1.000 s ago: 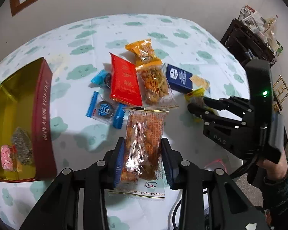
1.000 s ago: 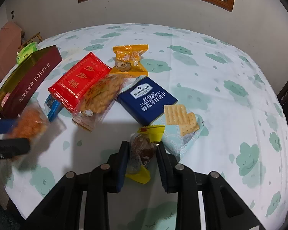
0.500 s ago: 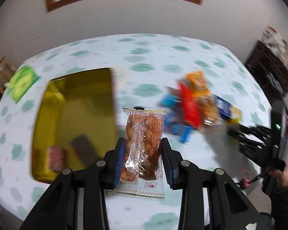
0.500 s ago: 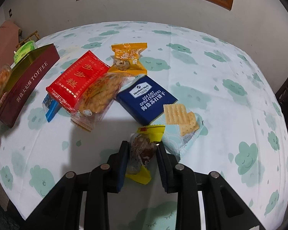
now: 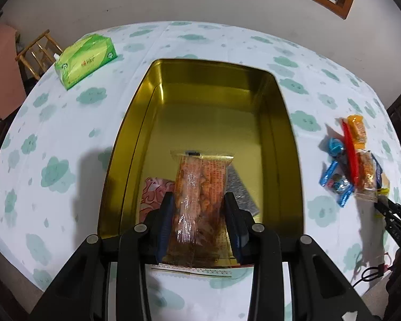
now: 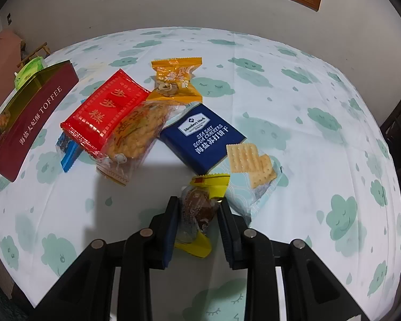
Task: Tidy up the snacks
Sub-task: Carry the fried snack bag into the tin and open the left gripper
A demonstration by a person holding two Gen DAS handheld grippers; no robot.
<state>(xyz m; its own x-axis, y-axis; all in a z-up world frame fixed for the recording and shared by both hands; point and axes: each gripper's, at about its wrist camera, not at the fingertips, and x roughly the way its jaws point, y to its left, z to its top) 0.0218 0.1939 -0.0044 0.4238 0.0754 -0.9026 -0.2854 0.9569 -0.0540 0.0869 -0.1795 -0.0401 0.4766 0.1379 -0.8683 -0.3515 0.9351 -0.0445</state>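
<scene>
My left gripper (image 5: 199, 206) is shut on a clear packet of orange fried snacks (image 5: 197, 200), held above the near end of the open gold tin (image 5: 216, 101). A pink packet (image 5: 153, 195) and a grey packet (image 5: 239, 191) lie in the tin. My right gripper (image 6: 197, 208) is shut on a yellow-ended packet with a brown sweet (image 6: 200, 208), just above the tablecloth. In front of it lie a blue soda-cracker pack (image 6: 203, 139), a red packet (image 6: 104, 109), an orange packet (image 6: 176, 79), a clear biscuit packet (image 6: 136, 133) and blue packets (image 6: 68, 152).
The tin's dark red side reads TOFFEE (image 6: 32, 123) at the left of the right wrist view. A green tissue pack (image 5: 85, 60) lies at the table's far left. A wooden chair (image 5: 36, 50) stands beyond it. Dark shelving (image 6: 399, 133) stands at the right.
My left gripper has swung left from the snack pile with the orange packet and now hangs over the tin. My right gripper has barely moved and keeps its packet.
</scene>
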